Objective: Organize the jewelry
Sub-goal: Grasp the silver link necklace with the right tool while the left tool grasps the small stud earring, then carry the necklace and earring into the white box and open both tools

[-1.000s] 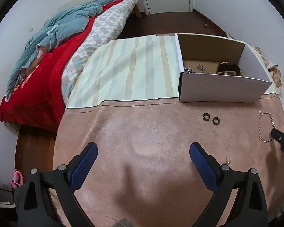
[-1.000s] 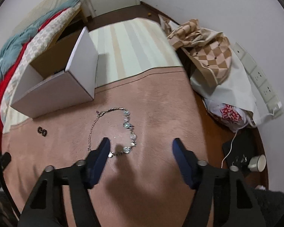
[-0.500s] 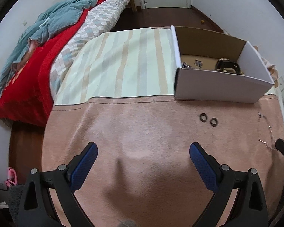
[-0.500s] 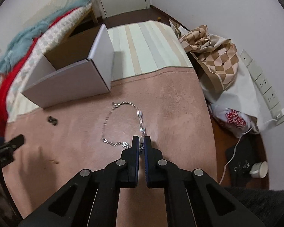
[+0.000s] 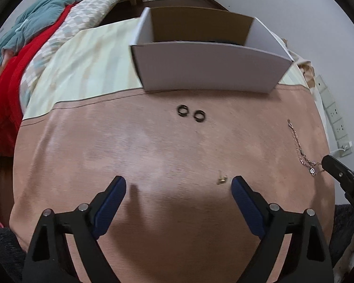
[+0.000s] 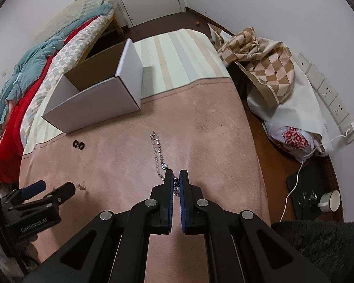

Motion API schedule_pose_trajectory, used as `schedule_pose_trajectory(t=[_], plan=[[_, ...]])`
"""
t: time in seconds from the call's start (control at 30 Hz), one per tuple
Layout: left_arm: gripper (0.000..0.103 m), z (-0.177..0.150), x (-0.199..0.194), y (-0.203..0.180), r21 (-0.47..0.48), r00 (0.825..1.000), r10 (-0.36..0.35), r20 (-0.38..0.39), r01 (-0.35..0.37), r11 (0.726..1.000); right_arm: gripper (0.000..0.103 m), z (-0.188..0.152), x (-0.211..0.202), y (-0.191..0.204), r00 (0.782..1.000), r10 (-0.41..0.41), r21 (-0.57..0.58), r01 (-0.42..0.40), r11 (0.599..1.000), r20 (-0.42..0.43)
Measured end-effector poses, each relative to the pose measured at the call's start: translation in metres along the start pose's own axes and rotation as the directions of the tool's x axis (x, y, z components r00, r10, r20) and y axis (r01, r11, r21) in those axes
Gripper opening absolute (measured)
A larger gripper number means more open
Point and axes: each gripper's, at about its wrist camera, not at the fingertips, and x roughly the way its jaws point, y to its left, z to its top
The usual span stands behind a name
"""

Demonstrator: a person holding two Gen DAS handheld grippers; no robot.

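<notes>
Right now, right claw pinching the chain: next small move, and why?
Probably lift the right claw a little further and carry the chain toward the white box. Its pads are shut on one end, the rest trails on the pink cloth, and the box sits open beyond it.

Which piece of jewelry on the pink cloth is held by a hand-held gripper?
The silver chain bracelet: the right hand-held gripper pinches one end. The two dark rings and small gold piece lie free.
</notes>
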Motion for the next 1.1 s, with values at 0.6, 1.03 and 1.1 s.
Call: schedule_pose_trajectory(t=[0.6,1.03,1.1], plan=[[0.007,0.0,0.004,-0.02,0.069,0.999,-0.034,0.006,0.034,0.997,0.005,0.0,0.003,-0.007,1.0,-0.007,0.019,0.007,1.0,-0.003],[0.006,0.02,-0.045,-0.017,0.074,0.99,-0.068,0.12,0.059,0.995,0.005,0.024,-0.041,0.018,0.993,0.088,-0.017,-0.087,0.996,0.073],[0.006,0.026,-0.056,-0.016,0.072,0.987,-0.077,0.144,0.067,0.995,0.005,0.032,-0.052,0.024,0.99,0.105,-0.03,-0.102,0.994,0.096]])
